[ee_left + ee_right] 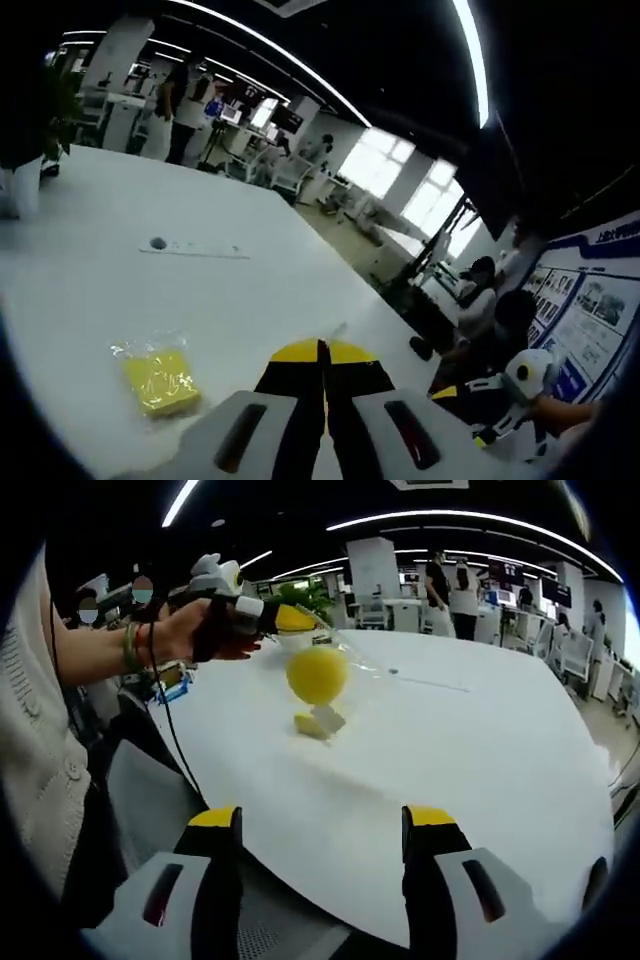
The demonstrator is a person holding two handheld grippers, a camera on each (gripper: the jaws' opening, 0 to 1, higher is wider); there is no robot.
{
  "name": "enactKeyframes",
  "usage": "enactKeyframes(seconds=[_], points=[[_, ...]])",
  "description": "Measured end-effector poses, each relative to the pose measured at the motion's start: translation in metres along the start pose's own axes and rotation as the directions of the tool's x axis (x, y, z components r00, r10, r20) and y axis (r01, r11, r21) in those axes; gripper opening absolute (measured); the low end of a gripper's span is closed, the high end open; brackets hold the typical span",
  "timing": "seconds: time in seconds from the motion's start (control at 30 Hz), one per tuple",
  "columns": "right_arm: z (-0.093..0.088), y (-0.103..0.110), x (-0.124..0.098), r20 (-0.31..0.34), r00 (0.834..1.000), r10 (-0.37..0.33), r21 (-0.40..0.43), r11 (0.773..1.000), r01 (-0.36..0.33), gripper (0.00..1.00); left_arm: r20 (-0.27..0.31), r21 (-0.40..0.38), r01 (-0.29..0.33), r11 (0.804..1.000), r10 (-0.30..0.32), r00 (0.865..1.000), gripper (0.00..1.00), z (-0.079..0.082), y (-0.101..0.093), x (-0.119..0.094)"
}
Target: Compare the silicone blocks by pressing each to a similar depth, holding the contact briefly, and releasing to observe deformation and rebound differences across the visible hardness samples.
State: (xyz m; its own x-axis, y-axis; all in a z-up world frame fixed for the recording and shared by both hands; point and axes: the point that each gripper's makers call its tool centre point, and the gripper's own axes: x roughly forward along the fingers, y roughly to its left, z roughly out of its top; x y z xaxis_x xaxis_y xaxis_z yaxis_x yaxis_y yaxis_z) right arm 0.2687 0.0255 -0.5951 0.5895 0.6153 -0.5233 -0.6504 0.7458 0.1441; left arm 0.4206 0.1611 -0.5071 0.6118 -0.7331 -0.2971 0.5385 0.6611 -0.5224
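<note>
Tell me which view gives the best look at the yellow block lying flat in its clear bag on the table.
The left gripper view: the yellow block lies close, seen from above, bag edges visible, on the white table. The right gripper view shows it farther off, small, under a hanging bagged yellow ball.

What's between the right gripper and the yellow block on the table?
Bare white table, seen in the right gripper view, between the open right gripper and the yellow block.

No text can be read. The blue wall poster (590,300) at the far right in the left gripper view carries lettering and small pictures, probably a heading, too blurred to make out.
</note>
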Motion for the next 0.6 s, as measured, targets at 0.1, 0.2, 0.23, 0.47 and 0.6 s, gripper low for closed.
enactKeyframes(seconds=[0.1,0.2,0.23,0.47,0.6], points=[[0.004,0.001,0.000,-0.001,1.000,0.002,-0.015,1.000,-0.002,0.60,0.001,0.022,-0.006,1.000,0.006,1.000,0.00,0.005,-0.001,-0.011],[0.007,0.005,0.002,-0.007,1.000,0.012,-0.033,0.999,-0.012,0.60,0.005,0.028,-0.011,1.000,0.011,1.000,0.00,0.007,-0.003,-0.025],[0.007,0.006,0.003,-0.010,1.000,0.015,-0.040,0.999,-0.016,0.60,0.007,0.031,-0.011,0.999,0.011,1.000,0.00,0.007,-0.004,-0.028],[0.013,0.015,0.011,-0.020,0.999,0.040,-0.065,0.997,-0.042,0.60,0.016,0.063,-0.016,0.998,0.015,1.000,0.00,0.008,-0.003,-0.047],[0.020,0.018,0.016,-0.027,0.998,0.057,-0.087,0.994,-0.059,0.61,0.015,0.067,-0.015,0.998,0.014,1.000,0.00,0.009,-0.001,-0.053]])
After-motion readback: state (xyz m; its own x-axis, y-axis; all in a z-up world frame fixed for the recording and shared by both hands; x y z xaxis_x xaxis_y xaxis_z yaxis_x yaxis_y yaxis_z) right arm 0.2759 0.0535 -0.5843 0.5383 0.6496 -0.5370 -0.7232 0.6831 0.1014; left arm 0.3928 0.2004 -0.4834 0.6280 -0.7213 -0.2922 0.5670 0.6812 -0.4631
